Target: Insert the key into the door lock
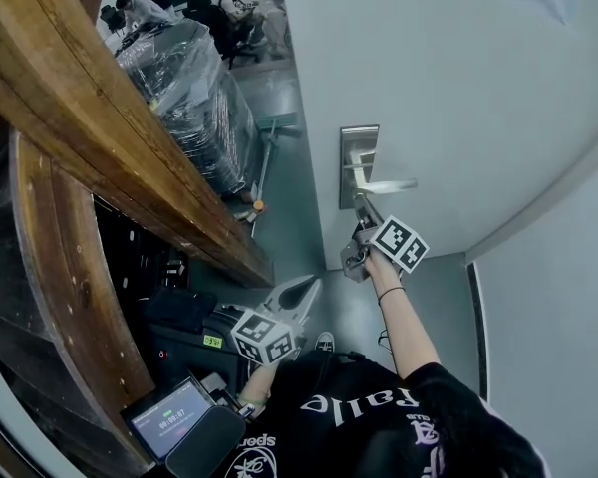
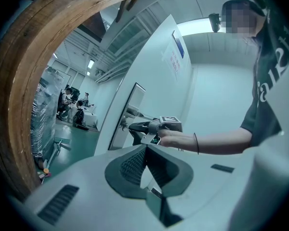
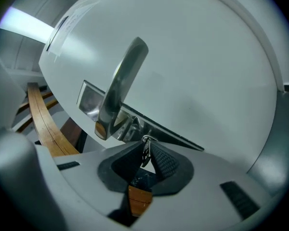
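Observation:
A white door carries a metal lock plate (image 1: 358, 165) with a lever handle (image 1: 386, 184). My right gripper (image 1: 363, 210) is raised to the lower part of that plate. It is shut on a small metal key (image 3: 145, 151) that stands upright between the pads, its tip just below the lever handle (image 3: 121, 85) and close to the lock plate (image 3: 149, 127). I cannot tell whether the key touches the keyhole. My left gripper (image 1: 303, 292) hangs low and away from the door, shut with nothing in it (image 2: 145, 150). Its view shows the right gripper (image 2: 156, 127) at the door.
A thick curved wooden beam (image 1: 100, 137) runs along the left. Behind it stands a plastic-wrapped stack (image 1: 194, 98), with people seated further back. A device with a lit screen (image 1: 169, 418) and black bags (image 1: 184, 307) lie low on the left. A grey wall (image 1: 568, 297) is at the right.

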`<state>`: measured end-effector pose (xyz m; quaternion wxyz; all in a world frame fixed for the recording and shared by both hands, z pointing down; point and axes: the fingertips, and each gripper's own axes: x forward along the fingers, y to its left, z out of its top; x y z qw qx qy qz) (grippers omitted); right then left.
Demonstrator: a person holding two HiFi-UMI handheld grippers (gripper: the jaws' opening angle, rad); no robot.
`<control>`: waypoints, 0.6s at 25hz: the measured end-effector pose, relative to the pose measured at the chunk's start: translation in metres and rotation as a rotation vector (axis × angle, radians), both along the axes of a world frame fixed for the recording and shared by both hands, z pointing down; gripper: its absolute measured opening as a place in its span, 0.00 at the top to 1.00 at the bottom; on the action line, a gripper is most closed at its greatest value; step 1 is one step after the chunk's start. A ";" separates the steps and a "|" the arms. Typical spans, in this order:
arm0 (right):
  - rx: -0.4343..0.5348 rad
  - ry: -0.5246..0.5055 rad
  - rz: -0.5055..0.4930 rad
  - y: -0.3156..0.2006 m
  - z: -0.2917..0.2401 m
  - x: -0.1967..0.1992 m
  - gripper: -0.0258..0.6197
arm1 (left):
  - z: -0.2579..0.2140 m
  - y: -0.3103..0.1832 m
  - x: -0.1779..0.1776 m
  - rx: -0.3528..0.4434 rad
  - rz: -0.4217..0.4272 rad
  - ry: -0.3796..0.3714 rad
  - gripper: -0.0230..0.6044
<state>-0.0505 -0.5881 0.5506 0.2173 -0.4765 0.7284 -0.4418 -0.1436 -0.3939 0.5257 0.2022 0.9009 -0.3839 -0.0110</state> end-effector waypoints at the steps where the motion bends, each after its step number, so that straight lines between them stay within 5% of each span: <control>1: 0.008 0.017 -0.007 0.000 0.000 0.000 0.90 | 0.000 0.001 0.001 -0.001 0.000 -0.002 0.96; 15: 0.001 0.207 -0.177 0.079 0.018 0.021 0.87 | -0.006 0.027 0.024 0.003 -0.044 0.003 0.96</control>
